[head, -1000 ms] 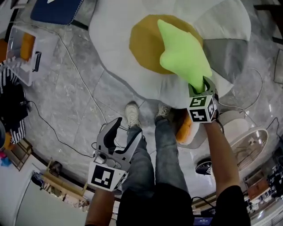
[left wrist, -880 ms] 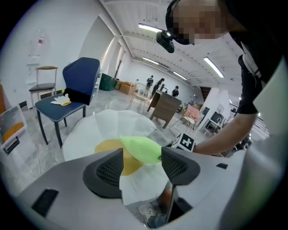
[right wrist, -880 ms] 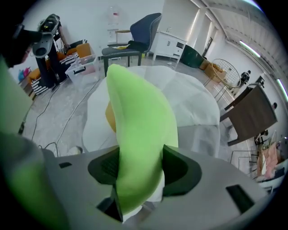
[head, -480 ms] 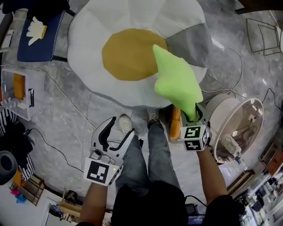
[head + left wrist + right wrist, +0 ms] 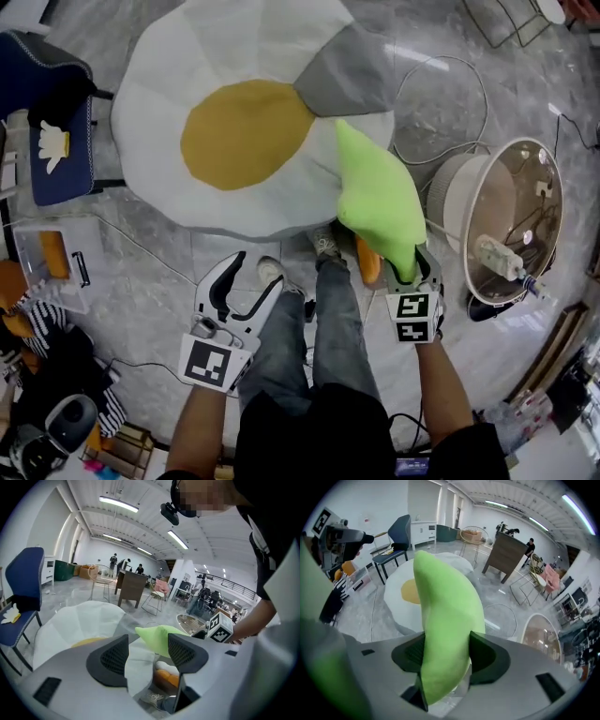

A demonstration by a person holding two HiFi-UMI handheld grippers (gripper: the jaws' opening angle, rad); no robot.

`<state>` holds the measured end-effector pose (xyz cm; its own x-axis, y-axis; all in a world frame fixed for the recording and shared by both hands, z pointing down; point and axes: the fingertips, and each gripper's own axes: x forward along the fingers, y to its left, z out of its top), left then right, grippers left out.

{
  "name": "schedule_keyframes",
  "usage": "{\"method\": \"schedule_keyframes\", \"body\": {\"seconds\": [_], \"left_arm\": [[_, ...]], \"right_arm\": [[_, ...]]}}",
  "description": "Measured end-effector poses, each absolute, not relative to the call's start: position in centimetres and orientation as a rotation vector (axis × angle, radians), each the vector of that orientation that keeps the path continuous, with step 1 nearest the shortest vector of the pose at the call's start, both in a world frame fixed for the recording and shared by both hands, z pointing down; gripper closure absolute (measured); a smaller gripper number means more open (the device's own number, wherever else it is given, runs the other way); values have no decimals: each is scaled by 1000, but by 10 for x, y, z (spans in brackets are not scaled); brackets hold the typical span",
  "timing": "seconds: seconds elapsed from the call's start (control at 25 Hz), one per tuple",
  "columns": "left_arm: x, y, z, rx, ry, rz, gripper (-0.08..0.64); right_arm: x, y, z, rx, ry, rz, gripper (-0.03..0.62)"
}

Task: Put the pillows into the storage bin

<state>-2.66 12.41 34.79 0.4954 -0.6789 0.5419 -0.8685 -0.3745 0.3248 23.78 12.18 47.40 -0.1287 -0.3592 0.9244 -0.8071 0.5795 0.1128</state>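
A lime-green pillow [image 5: 375, 199] hangs lifted over the near edge of the big fried-egg cushion [image 5: 239, 122]. My right gripper [image 5: 411, 272] is shut on its lower corner. In the right gripper view the green pillow [image 5: 445, 616] fills the gap between the pads of my right gripper [image 5: 445, 656]. An orange pillow [image 5: 368, 261] lies on the floor by the person's feet. My left gripper [image 5: 255, 272] is held open over the left shoe, and my left gripper [image 5: 147, 656] has nothing between its pads. A clear plastic bin [image 5: 52, 272] holding something orange stands at the far left.
A blue chair [image 5: 56, 141] with a small white and yellow item stands left of the cushion. A round white stand with a glass top [image 5: 506, 220] is at the right, with a power strip in it. Cables run over the marble floor [image 5: 150, 281]. Clutter lies at the lower left.
The right gripper has carried the green pillow off the yolk toward the cushion's near right edge, closer to the round stand. The left gripper shifted slightly and rolled. The view has swung round.
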Motion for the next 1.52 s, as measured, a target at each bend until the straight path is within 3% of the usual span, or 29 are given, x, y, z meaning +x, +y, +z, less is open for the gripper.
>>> {"method": "schedule_keyframes", "body": {"seconds": [0.44, 0.8, 1.52], "left_arm": [[56, 120, 355, 2302, -1044, 521, 282], [77, 107, 372, 2278, -986, 584, 282], [113, 101, 403, 2284, -889, 655, 284]], "right_arm": [[321, 212, 506, 1143, -1598, 839, 330], [372, 235, 566, 1183, -1450, 976, 322], [394, 261, 655, 1095, -1258, 1141, 308]]}}
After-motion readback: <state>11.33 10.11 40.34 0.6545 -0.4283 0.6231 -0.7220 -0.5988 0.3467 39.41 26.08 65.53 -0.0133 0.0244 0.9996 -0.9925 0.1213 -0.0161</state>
